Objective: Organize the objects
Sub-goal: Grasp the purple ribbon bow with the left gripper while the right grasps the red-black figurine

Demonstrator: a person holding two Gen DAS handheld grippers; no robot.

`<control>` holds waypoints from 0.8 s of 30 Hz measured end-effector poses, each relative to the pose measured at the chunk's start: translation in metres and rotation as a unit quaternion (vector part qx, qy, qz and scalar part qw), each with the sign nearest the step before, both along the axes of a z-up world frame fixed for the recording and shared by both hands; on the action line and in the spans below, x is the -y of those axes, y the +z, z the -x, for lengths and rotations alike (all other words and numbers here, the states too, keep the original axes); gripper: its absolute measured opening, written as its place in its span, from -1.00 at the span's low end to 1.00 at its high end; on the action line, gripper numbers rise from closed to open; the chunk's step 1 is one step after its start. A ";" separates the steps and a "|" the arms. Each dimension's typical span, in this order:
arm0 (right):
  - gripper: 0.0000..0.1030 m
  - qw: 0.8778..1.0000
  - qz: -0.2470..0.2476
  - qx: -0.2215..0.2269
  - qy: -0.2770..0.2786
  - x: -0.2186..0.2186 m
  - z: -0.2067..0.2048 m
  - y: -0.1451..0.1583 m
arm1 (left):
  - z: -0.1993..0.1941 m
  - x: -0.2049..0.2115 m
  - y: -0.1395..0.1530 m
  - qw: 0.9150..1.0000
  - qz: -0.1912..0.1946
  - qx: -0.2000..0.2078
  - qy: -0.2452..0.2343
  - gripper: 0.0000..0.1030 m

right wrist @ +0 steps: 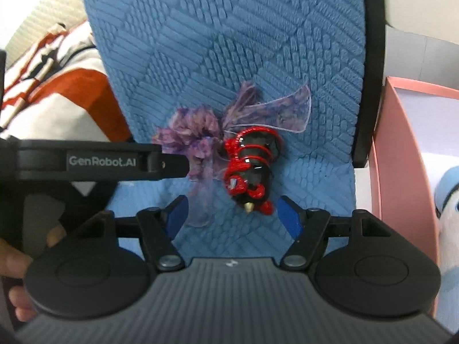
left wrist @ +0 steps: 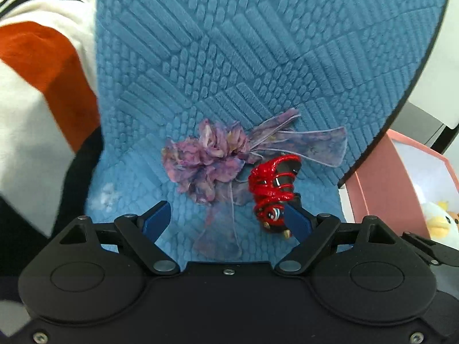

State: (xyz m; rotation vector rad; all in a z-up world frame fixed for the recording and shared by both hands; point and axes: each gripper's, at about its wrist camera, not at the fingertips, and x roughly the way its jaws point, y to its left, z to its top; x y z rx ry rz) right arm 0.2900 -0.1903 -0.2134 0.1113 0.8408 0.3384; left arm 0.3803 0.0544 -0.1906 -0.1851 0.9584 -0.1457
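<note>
A purple fabric flower with sheer ribbon (left wrist: 205, 162) lies on a blue quilted cushion (left wrist: 258, 43). Beside it on the right lies a black ornament wound in red cord (left wrist: 274, 189). My left gripper (left wrist: 229, 220) is open just in front of both, its right fingertip (left wrist: 298, 222) overlapping the ornament's near end. In the right wrist view the ornament (right wrist: 249, 166) and the flower (right wrist: 190, 134) lie just ahead of my open right gripper (right wrist: 233, 216), with nothing between its pads. The left gripper's black casing (right wrist: 100, 162) reaches in from the left next to the flower.
A pink open box (left wrist: 373, 177) (right wrist: 401, 149) stands right of the cushion, with a plush duck (left wrist: 439, 223) and a blue-white plush (right wrist: 450, 200) inside. White, orange and black cloth (left wrist: 43, 71) (right wrist: 71, 86) lies to the left. A person's hand (right wrist: 17, 261) shows at the lower left.
</note>
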 end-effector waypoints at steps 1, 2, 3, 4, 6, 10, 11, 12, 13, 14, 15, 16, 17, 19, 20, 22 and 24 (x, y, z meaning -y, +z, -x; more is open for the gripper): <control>0.37 1.000 -0.002 -0.005 -0.001 -0.001 -0.007 -0.004 | -0.006 0.000 -0.005 1.000 0.000 -0.007 0.002 0.65; 0.37 1.000 -0.005 -0.012 -0.005 0.000 -0.012 -0.007 | -0.012 0.001 -0.008 1.000 -0.004 -0.011 0.004 0.64; 0.37 1.000 -0.008 -0.019 -0.008 0.000 -0.018 -0.009 | -0.017 0.002 -0.011 1.000 -0.010 -0.010 0.004 0.64; 0.37 1.000 -0.009 -0.025 -0.010 0.000 -0.023 -0.012 | -0.021 0.002 -0.013 1.000 -0.015 -0.009 0.003 0.64; 0.37 1.000 -0.003 -0.027 -0.012 -0.002 -0.031 -0.017 | -0.032 0.003 -0.021 1.000 -0.020 -0.014 0.003 0.64; 0.37 0.999 0.002 -0.034 -0.011 -0.007 -0.045 -0.030 | -0.052 -0.001 -0.034 1.000 -0.003 -0.030 0.007 0.63; 0.37 0.999 -0.001 -0.034 -0.013 -0.007 -0.046 -0.032 | -0.055 -0.002 -0.038 0.999 -0.006 -0.031 0.010 0.63; 0.37 0.999 -0.004 -0.036 -0.014 -0.008 -0.048 -0.036 | -0.057 -0.003 -0.041 0.999 -0.009 -0.032 0.013 0.63; 0.37 0.999 -0.004 -0.038 -0.014 -0.008 -0.049 -0.039 | -0.059 -0.006 -0.044 0.999 -0.009 -0.035 0.016 0.62; 0.37 0.999 -0.005 -0.040 -0.013 -0.009 -0.049 -0.041 | -0.061 -0.008 -0.047 0.999 -0.007 -0.039 0.020 0.61; 0.37 0.999 -0.005 -0.041 -0.011 -0.010 -0.050 -0.043 | -0.062 -0.011 -0.049 0.999 -0.004 -0.041 0.023 0.59; 0.37 0.999 -0.005 -0.042 -0.007 -0.011 -0.050 -0.045 | -0.064 -0.012 -0.051 0.999 -0.002 -0.043 0.023 0.58; 0.37 0.999 -0.004 -0.042 -0.004 -0.012 -0.050 -0.046 | -0.065 -0.013 -0.051 0.999 -0.002 -0.040 0.029 0.57; 0.36 0.999 -0.001 -0.038 -0.002 -0.015 -0.051 -0.048 | -0.067 -0.012 -0.052 0.999 -0.005 -0.035 0.023 0.53; 0.36 0.999 0.003 -0.035 -0.002 -0.015 -0.051 -0.049 | -0.068 -0.010 -0.051 0.999 -0.010 -0.031 0.018 0.52; 0.35 0.999 0.008 -0.032 -0.002 -0.016 -0.052 -0.050 | -0.071 -0.008 -0.052 1.000 -0.014 -0.024 0.012 0.44; 0.21 0.999 0.009 -0.034 -0.006 -0.015 -0.053 -0.051 | -0.075 -0.008 -0.055 1.000 -0.009 -0.028 0.009 0.29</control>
